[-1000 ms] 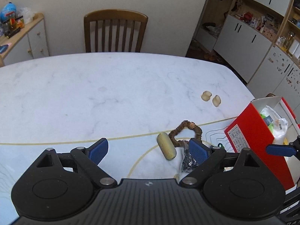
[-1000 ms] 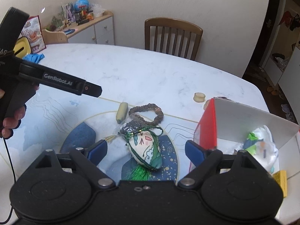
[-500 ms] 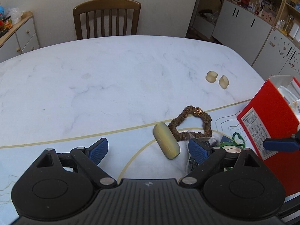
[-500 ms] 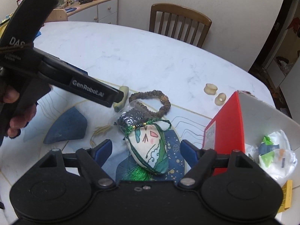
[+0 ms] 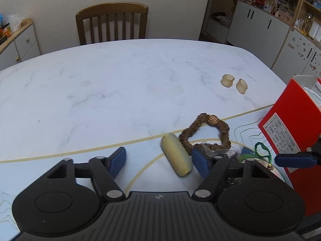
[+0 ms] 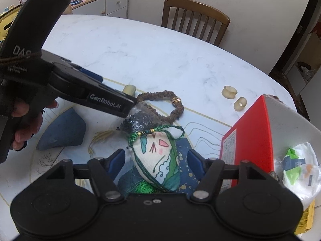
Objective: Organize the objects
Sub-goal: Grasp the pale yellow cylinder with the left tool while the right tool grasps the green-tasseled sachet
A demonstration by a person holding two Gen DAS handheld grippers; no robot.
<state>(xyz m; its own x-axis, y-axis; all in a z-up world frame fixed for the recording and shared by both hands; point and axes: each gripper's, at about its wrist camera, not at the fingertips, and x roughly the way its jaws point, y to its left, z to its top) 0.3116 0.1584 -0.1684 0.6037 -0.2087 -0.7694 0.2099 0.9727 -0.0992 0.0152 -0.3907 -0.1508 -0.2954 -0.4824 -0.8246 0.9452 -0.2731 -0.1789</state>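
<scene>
between the right gripper (image 6: 155, 160) pads lies the painted sachet (image 6: 158, 156), untouched.

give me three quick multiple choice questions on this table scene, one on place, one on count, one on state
1. Where does the brown fabric hair scrunchie lie?
A in the red cardboard box
B on the white marble table
C on the wooden chair

2. How many small cream rings lie on the table?
A one
B two
C four

3. The painted cloth sachet at the right tool is:
A between the jaws, unpinched
B hanging in the air
C in the box

Key: B, it rests by the box; B, a pair lies together; A, gaps show on both sides.
</scene>
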